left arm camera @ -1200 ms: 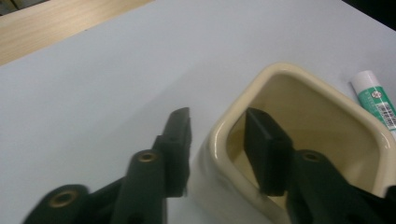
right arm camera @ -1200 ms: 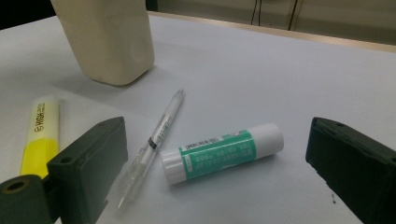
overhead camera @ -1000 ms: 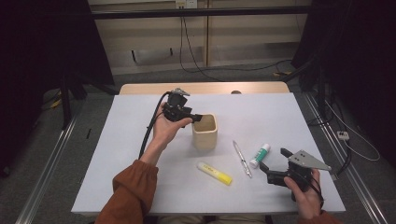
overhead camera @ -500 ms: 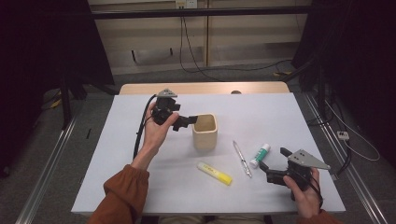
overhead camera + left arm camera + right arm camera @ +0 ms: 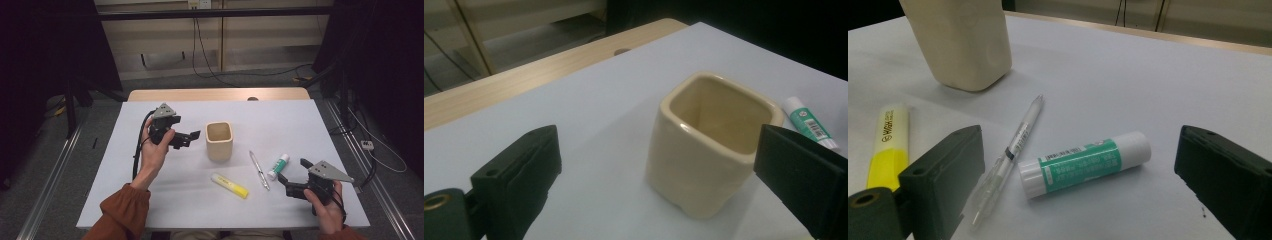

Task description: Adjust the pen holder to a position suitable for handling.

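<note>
A cream square cup (image 5: 219, 141) stands upright in the middle of the white table (image 5: 280, 120). My left gripper (image 5: 191, 137) hovers just left of the cup and apart from it. Its jaws have just been opening and stand open with nothing between them. In the left gripper view the cup (image 5: 704, 150) sits ahead of my left gripper (image 5: 659, 175) and looks empty. My right gripper (image 5: 292, 176) rests open at the front right, pointing at a green-labelled glue stick (image 5: 1083, 162) and a clear pen (image 5: 1010, 150); my right gripper (image 5: 1080, 175) touches neither.
A yellow highlighter (image 5: 229, 185) lies in front of the cup, left of the pen (image 5: 259, 170) and the glue stick (image 5: 278, 166). A bare wooden strip (image 5: 215, 95) runs along the table's far edge. Cables lie on the floor beyond.
My left hand has drawn the gripper leftward, away from the cup's rim, and its jaws have spread wider. The right hand has kept still.
</note>
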Available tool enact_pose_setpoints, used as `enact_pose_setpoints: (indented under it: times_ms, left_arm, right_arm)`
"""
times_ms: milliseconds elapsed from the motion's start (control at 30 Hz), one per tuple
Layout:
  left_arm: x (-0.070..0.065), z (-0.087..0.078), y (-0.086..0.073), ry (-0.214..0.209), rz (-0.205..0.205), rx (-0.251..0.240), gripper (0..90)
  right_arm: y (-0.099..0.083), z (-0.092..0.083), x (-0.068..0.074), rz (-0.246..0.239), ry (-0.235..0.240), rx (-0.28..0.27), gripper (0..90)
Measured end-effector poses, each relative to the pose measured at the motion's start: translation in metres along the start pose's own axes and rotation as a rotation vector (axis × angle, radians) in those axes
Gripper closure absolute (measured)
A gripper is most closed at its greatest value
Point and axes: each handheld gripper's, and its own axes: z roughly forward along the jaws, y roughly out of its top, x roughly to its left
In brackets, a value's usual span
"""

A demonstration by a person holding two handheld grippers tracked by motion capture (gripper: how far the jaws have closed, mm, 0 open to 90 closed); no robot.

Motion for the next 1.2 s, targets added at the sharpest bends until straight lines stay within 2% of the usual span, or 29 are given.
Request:
enact_pose_setpoints:
  times_ms: [100, 300, 400, 600, 1200]
  left_arm:
    - [0.0, -0.005, -0.007, 0.016, -0.013, -0.005, 5.0]
    - [-0.001, -0.015, -0.02, -0.01, -0.036, 0.005, 5.0]
    - [-0.003, -0.02, -0.027, 0.02, -0.013, 0.009, 5.1]
    - [-0.007, -0.023, -0.042, 0.049, -0.009, 0.002, 5.1]
    - [-0.023, -0.044, -0.078, 0.062, 0.003, 0.021, 5.1]
  right_arm:
    - [0.0, 0.0, 0.0, 0.001, -0.001, 0.002, 6.0]
    - [0.0, 0.0, 0.0, 0.001, -0.003, 0.003, 6.0]
    - [0.0, 0.0, 0.0, 0.0, -0.005, 0.002, 6.0]
    - [0.0, 0.0, 0.001, -0.001, -0.003, 0.006, 6.0]
    - [0.0, 0.001, 0.002, -0.004, 0.0, 0.007, 6.0]
